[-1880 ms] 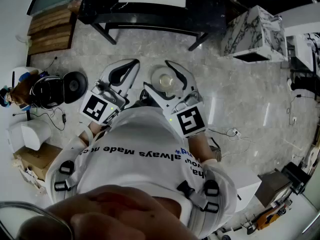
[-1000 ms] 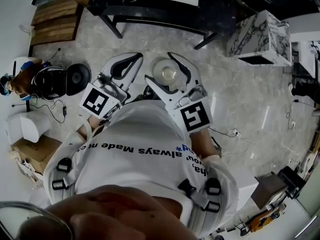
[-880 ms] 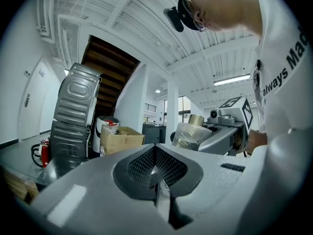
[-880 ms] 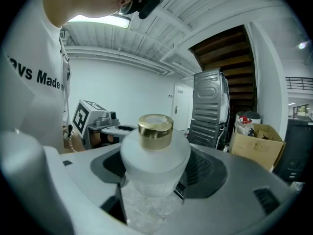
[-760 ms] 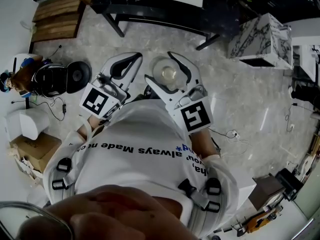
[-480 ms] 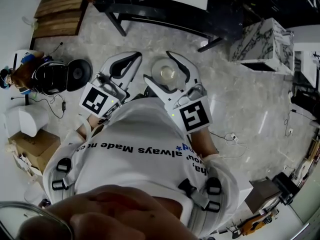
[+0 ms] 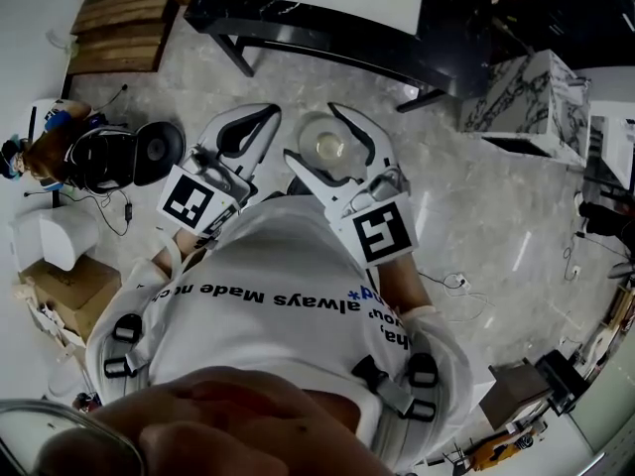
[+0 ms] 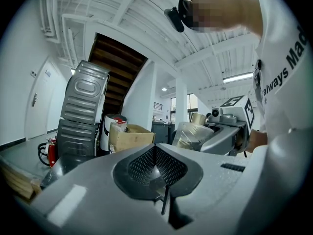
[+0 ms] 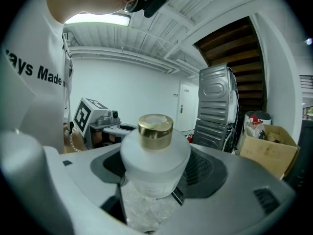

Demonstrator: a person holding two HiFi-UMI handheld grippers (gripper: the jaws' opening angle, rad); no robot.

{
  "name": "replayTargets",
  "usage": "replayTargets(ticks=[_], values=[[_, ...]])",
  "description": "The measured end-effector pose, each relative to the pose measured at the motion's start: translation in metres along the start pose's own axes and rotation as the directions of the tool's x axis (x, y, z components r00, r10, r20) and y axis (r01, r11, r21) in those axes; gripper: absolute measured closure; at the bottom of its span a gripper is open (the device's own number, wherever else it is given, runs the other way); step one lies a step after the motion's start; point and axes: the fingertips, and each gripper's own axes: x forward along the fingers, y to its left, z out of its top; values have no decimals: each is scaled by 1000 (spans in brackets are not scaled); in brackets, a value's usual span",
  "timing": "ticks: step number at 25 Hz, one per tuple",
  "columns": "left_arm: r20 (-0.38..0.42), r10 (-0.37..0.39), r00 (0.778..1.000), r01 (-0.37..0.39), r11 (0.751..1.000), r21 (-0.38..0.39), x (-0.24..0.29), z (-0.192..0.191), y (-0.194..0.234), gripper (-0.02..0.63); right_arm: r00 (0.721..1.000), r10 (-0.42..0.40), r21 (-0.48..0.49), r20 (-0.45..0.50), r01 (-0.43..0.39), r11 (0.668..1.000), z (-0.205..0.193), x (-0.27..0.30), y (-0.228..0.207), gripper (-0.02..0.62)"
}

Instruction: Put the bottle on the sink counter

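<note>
Counter [image 7: 238,3] nearer; bottle [image 9: 155,155] upright in right gripper [image 7: 312,132].

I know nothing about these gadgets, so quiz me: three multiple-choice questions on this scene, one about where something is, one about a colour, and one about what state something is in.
1. Where is the bottle?
A. On the sink counter
B. On the floor
C. Between the right gripper's jaws

2. What colour is the bottle's cap?
A. Gold
B. Red
C. Black

3. How do the left gripper's jaws stand?
A. Wide apart
B. Together, with nothing between them
C. Closed on a cardboard box

Answers:
1. C: the right gripper view shows the frosted white bottle clamped by the right gripper, well short of the sink counter ahead.
2. A: the cap is shiny gold.
3. B: in the left gripper view, the jaws of the left gripper meet at a thin seam and hold nothing.
</note>
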Motion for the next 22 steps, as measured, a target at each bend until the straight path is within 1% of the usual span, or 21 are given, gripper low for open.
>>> replayTargets(ticks=[3,7,12,22], values=[[-16,7,1000,-7,1000,-21,18,0,12,603,1000,2,1,2,-2,1000,0,9,-19,262],[-16,4,1000,-4,1000,-8,43,0,30,603,1000,1,8,8,-1,1000,-1,20,-47,262],[-30,1,1000,-1,1000,-10,78,2,48,603,1000,-4,25,21,3,1000,-1,31,-84,262],[-39,16,999,-17,1000,-12,142,9,79,603,1000,2,27,31,-3,1000,-3,47,-150,262]])
